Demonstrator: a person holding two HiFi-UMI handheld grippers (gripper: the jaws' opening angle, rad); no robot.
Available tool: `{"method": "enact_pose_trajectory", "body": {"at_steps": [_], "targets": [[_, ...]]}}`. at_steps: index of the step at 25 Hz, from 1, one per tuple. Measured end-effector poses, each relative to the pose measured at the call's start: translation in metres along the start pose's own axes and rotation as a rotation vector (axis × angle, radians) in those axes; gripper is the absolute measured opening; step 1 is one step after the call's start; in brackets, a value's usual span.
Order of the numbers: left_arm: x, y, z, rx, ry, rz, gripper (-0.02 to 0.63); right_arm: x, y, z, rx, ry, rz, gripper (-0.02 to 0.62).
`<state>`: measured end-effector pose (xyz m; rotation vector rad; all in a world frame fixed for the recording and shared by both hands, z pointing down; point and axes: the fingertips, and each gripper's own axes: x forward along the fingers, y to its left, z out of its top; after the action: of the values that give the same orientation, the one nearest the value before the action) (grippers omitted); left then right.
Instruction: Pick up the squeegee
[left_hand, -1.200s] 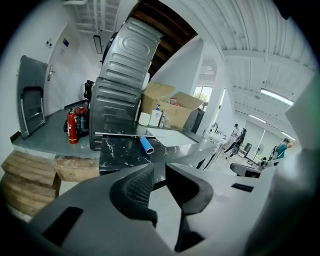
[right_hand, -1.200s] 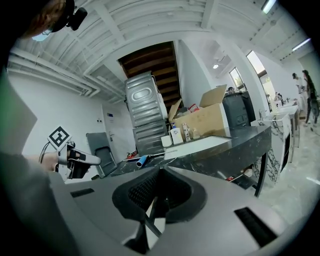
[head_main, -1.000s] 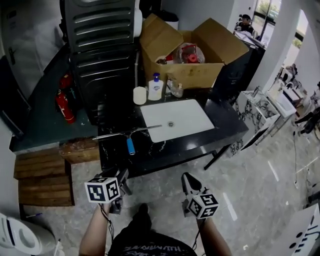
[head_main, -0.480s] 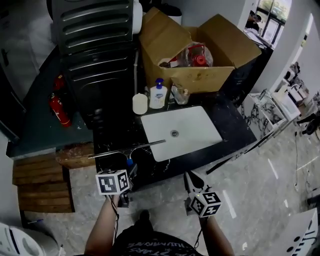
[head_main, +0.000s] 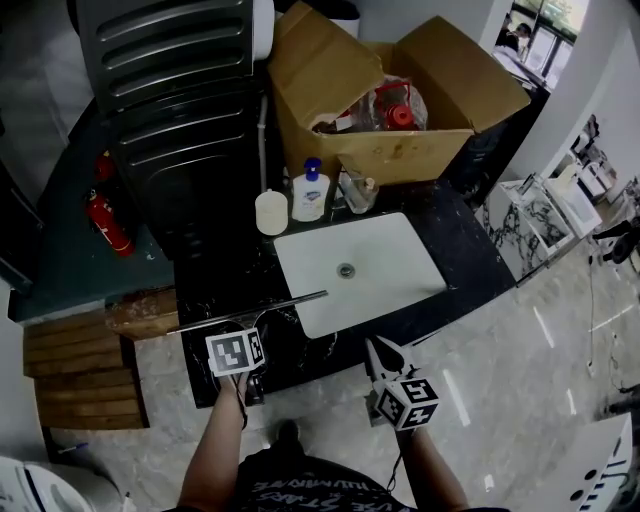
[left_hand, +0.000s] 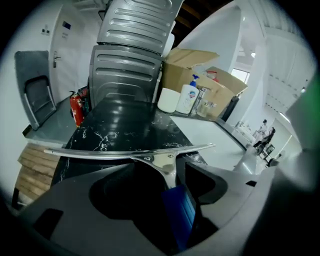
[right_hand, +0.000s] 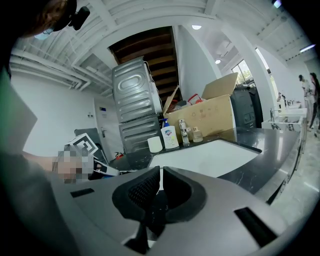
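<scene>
The squeegee lies on the black countertop (head_main: 470, 250), left of the white sink (head_main: 380, 262). Its long metal blade (head_main: 290, 301) runs crosswise, and the blue handle (left_hand: 181, 212) points back toward me. My left gripper (head_main: 250, 330) is over the handle, its marker cube hiding it in the head view. In the left gripper view the left gripper (left_hand: 162, 170) has wide open jaws with the blue handle between them, nearer the right jaw, and the pads are not pressing. My right gripper (head_main: 378, 350) hovers off the counter's front edge, shut and empty; the right gripper (right_hand: 160, 175) pads meet.
Behind the sink stand a soap bottle (head_main: 310, 190), a white cup (head_main: 271, 213) and a small faucet (head_main: 355, 190). An open cardboard box (head_main: 400, 150) and a tall grey machine (head_main: 170, 100) sit at the back. A fire extinguisher (head_main: 105, 220) and a wooden pallet (head_main: 70, 370) are at the left.
My left gripper has moved forward over the counter's edge onto the squeegee handle. The right gripper has also come forward a little toward the counter.
</scene>
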<state>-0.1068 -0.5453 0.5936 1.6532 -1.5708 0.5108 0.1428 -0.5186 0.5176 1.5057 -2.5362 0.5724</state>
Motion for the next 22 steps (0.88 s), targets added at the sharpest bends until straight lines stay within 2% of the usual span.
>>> {"method": "enact_pose_trajectory", "body": {"at_steps": [4,9,15,22], "targets": [[0.006,0.005,0.003,-0.032,-0.016,0.07,0.328,0.008,-0.001,0.001,0.006,0.005,0.011,0.049],[0.009,0.007,0.003,-0.027,-0.048,0.154,0.296,0.009,0.001,-0.002,0.017,0.008,0.023,0.049],[0.01,0.002,0.001,-0.033,-0.051,0.116,0.204,0.001,0.002,-0.009,0.028,0.005,0.029,0.049],[0.01,-0.001,-0.002,-0.047,-0.055,0.003,0.169,-0.014,-0.006,-0.01,0.034,-0.002,0.011,0.049]]}}
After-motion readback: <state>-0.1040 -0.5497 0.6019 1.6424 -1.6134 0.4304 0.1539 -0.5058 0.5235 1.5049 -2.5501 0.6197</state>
